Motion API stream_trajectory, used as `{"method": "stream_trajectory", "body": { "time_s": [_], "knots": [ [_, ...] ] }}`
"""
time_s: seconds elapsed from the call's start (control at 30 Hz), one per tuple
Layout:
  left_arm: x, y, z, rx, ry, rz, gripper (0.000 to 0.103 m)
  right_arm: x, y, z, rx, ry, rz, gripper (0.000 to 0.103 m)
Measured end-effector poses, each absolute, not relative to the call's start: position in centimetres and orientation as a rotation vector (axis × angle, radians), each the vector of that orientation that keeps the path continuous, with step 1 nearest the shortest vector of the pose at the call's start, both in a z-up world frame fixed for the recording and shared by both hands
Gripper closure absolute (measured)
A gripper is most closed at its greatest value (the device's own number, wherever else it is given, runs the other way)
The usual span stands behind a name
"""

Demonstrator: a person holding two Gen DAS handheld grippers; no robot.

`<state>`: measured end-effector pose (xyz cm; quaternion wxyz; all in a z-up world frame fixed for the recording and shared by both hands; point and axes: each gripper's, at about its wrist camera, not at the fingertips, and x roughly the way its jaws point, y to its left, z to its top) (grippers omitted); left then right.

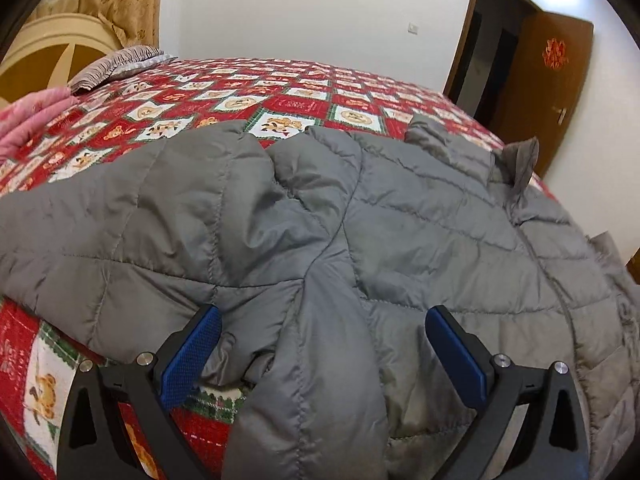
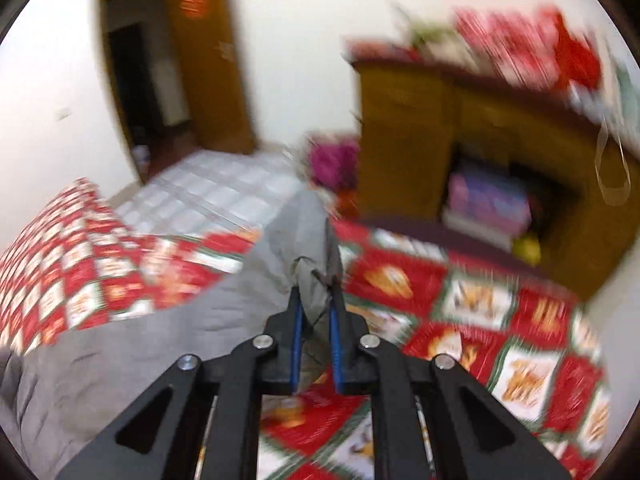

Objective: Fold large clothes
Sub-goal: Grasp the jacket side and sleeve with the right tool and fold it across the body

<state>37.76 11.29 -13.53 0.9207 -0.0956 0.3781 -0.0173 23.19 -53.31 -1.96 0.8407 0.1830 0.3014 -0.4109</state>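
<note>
A large grey quilted jacket (image 1: 320,208) lies spread across the bed's near side. My left gripper (image 1: 322,332) is open, its blue pads either side of a folded grey sleeve at the jacket's near edge, not closed on it. In the right wrist view my right gripper (image 2: 316,300) is shut on a grey edge of the jacket (image 2: 308,240) and holds it lifted above the bed. That view is motion-blurred.
The bed has a red, white and green bear-print cover (image 1: 280,92). A pink blanket (image 1: 28,116) and striped pillow (image 1: 120,64) lie at its far left. An open brown door (image 1: 548,80) is at the right. A wooden cabinet (image 2: 480,140) stands past the bed.
</note>
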Motion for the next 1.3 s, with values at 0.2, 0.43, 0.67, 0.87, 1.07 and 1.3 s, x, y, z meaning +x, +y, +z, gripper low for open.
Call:
{"method": "stream_trajectory", "body": {
  "time_s": [0.2,0.43,0.67,0.87,1.07,1.3],
  "knots": [
    [37.0,12.4,-13.5,-0.286,0.730,-0.061,0.001,25.9,-40.3,5.2,0.152,0.543,-0.643,0.089],
    [36.4,14.2,-13.5,-0.406,0.682,-0.102,0.001,29.6,-25.3,4.3,0.000,0.581,-0.312,0.089],
    [36.4,14.3,-13.6,-0.414,0.677,-0.110,0.001,33.7,-14.5,-1.9,-0.029,0.677,-0.080,0.089],
    [36.2,14.6,-13.8,-0.434,0.668,-0.126,0.001,35.5,-9.5,-6.6,-0.002,0.761,0.004,0.089],
    [36.1,14.9,-13.9,-0.440,0.663,-0.133,0.001,36.3,-8.1,-9.1,0.067,0.821,0.126,0.075],
    [36.2,14.9,-14.0,-0.439,0.665,-0.133,0.001,34.3,-12.9,-4.3,0.265,0.691,0.278,0.018]
  ]
}}
